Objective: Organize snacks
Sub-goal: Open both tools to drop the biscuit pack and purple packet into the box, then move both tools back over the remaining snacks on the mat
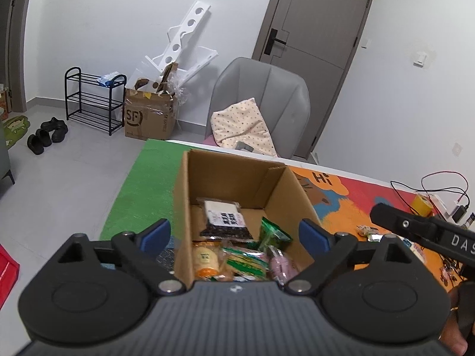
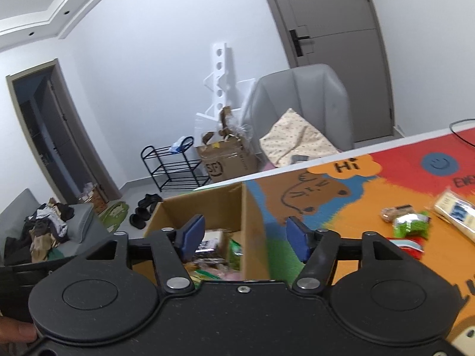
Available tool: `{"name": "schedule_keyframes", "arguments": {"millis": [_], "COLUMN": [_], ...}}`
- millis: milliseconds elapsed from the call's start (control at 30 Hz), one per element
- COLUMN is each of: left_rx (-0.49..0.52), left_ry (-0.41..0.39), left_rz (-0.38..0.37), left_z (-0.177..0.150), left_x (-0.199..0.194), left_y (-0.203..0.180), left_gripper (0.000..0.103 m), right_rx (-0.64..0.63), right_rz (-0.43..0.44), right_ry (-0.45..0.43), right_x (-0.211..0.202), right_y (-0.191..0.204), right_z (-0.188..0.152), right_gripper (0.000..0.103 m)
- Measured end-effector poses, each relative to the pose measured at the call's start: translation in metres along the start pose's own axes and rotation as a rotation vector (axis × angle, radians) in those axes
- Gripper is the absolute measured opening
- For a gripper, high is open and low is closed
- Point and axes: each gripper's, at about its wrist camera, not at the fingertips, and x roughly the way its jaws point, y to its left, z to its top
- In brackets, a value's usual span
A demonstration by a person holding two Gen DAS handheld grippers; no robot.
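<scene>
Both tools, left tool [image 1: 234, 234] and right tool [image 2: 245, 235], are wide open and empty; loose snack packets [image 2: 411, 224] on the surface right of the cardboard box [image 1: 190, 207] look light, crinkly, crushable, so pinch the sealed edge.

Left claw [image 1: 236, 234] spread wide, holding nothing. Right claw [image 2: 245, 235] likewise spread, holding nothing.

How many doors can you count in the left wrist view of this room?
2. One grey-brown panelled door with a black handle stands shut behind the grey padded armchair. The curved edge of a second dark door shows at the far left; others may lie outside the view.
</scene>
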Motion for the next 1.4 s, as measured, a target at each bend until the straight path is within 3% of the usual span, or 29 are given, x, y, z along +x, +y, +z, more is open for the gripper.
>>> {"name": "schedule_keyframes", "arguments": {"millis": [433,1400], "left_rx": [0.06,0.14], "left_ry": [0.027,0.081], "left_rz": [-0.076,-0.199], "left_z": [-0.016,-0.037], "left_x": [0.002,0.027], "left_y": [-0.05,-0.151], "left_gripper": [0.098,0.099], "right_rx": [0.046,0.142], "right_rz": [-0.075,-0.202], "right_ry": [-0.037,-0.056], "right_x": [-0.038,-0.079], "right_y": [-0.047,-0.152], "right_z": [-0.007,-0.017], "right_gripper": [0.079,0.08]}}
